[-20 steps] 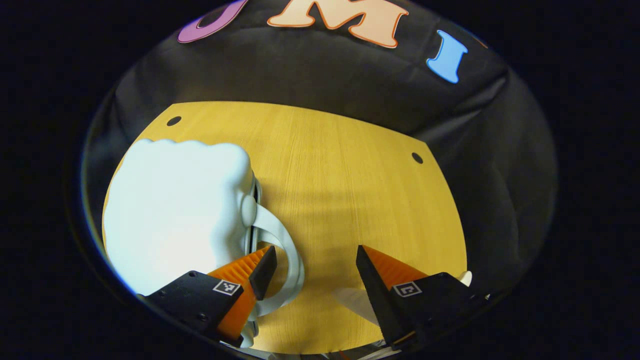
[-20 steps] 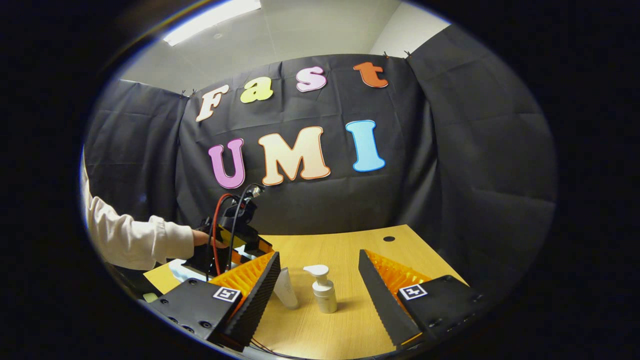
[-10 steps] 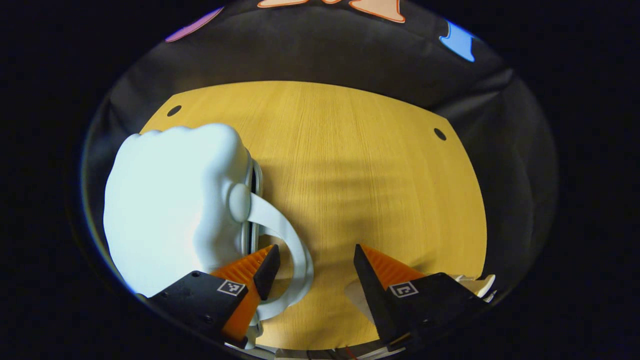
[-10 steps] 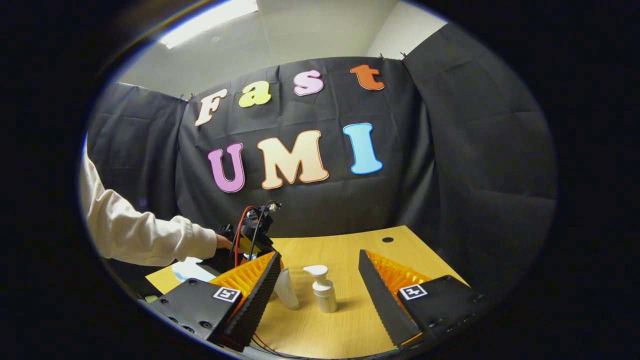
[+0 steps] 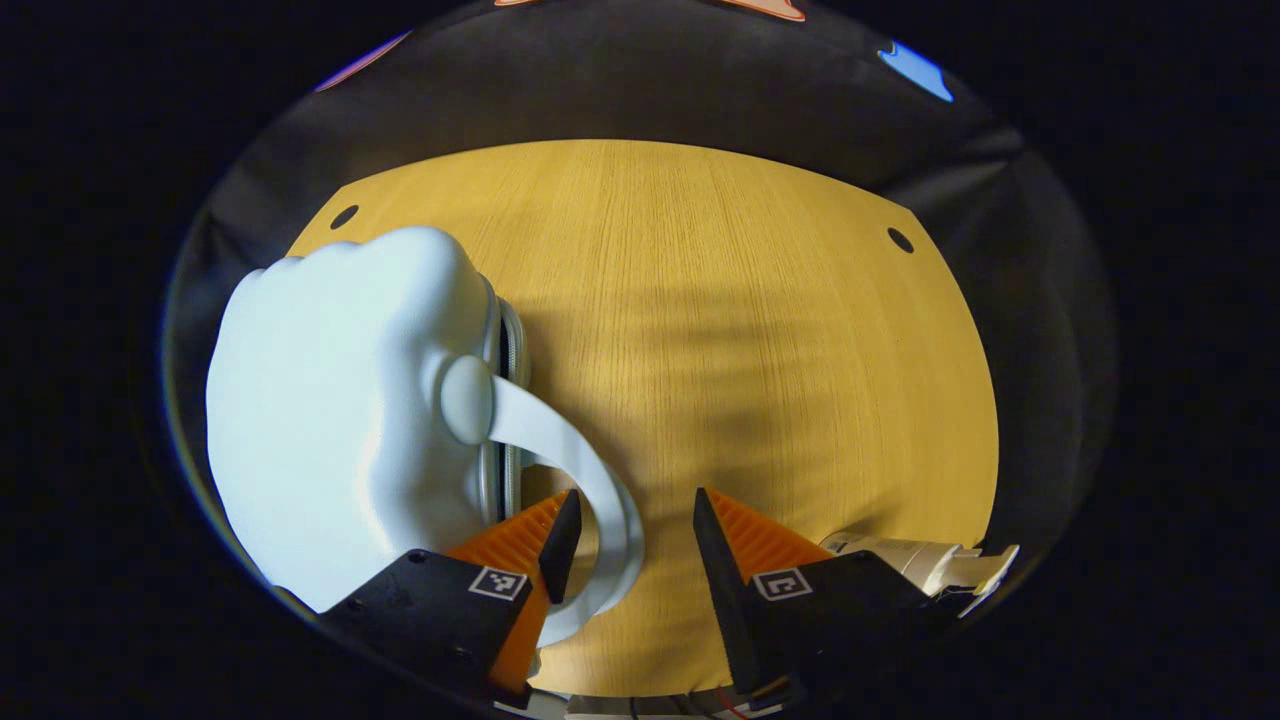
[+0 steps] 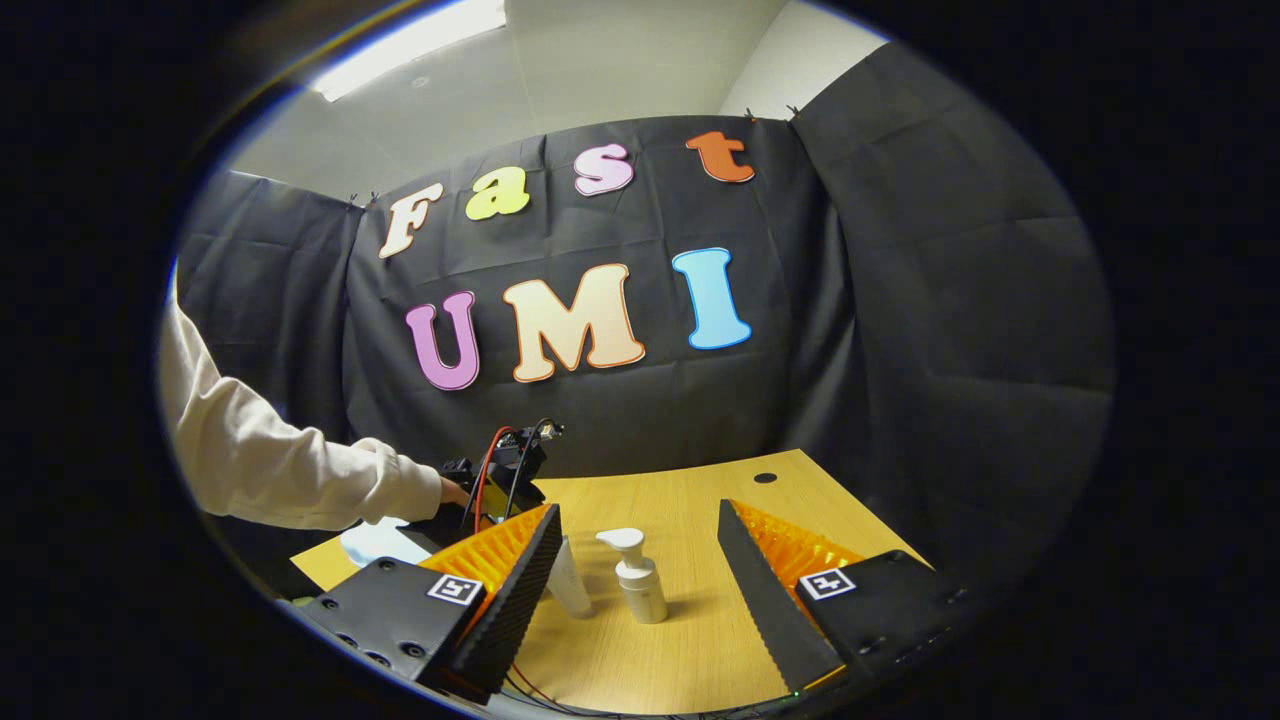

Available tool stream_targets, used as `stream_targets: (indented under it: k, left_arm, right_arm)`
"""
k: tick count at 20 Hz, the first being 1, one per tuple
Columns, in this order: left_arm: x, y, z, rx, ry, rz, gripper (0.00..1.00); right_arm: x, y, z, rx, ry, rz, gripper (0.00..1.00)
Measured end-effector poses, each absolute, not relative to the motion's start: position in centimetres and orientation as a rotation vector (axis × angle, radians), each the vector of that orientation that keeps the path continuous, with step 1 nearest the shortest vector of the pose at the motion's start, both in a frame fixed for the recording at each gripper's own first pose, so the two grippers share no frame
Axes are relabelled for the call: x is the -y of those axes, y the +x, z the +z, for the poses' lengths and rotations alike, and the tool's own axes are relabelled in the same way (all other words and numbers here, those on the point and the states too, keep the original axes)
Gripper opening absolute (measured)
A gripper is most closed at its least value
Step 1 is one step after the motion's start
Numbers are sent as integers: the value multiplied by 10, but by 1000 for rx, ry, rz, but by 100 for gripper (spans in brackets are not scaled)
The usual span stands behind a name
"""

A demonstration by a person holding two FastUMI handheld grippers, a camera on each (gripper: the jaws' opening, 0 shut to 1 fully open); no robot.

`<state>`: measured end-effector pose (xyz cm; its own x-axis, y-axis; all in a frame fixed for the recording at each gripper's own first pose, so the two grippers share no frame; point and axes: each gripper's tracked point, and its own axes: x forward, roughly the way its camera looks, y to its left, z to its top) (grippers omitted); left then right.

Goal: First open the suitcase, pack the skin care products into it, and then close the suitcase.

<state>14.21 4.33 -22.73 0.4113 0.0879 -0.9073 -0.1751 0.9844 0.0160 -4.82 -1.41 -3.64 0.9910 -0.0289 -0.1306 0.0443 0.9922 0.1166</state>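
Left gripper view: left gripper released, fingers spread apart with the curved handle of the pale blue suitcase passing between them, close to the left-hand finger; contact with that finger cannot be told. No squeeze on the handle from both sides. Suitcase body lying up and to the left of the fingers, resting on the wooden bench, its two halves together with the seam facing the fingers. Just right of the right-hand finger, partly hidden behind it, a white pump bottle seen low at the bench edge.

Right gripper view: right gripper released too, fingers wide apart and gripping nothing. Between them and a little beyond, the white pump bottle standing upright on the bench. Just left of it, close beside the left-hand finger, a white tube, leaning slightly. Farther out to the left, past the left-hand finger, the other gripper with red and black cables, gripped by a hand at the end of a cream sleeve; a patch of the pale blue suitcase visible below it.
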Motion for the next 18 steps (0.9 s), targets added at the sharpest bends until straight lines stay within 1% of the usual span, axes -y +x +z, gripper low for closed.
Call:
stream_targets:
  k: [1,2,5,7,8,9,10,11,16,18]
  left_arm:
    - [-46,142,-229,-1140,-77,170,64]
    - [-49,142,-232,-1148,-62,174,54]
    - [-51,139,-238,-1168,-41,170,50]
    - [-52,138,-240,-1173,-45,173,42]
    - [-52,138,-240,-1177,-45,174,29]
    - [-54,139,-240,-1174,-44,172,24]
    - [-56,139,-240,-1178,-36,173,17]
    - [-56,138,-241,-1182,-41,168,16]
    - [-54,137,-238,-1192,-68,153,2]
    - [-53,136,-235,-1199,-63,147,0]
  right_arm:
    - [13,-48,-37,-131,120,-36,99]
    - [13,-49,-38,-134,119,-35,99]
    - [12,-49,-38,-138,112,-32,99]
    - [10,-47,-39,-144,111,-29,99]
    - [9,-47,-41,-145,111,-26,99]
    - [8,-47,-41,-147,109,-23,99]
    - [7,-46,-43,-150,107,-20,99]
    - [5,-45,-43,-153,105,-16,99]
    - [3,-45,-44,-153,92,-9,99]
    - [3,-44,-47,-161,90,-7,99]
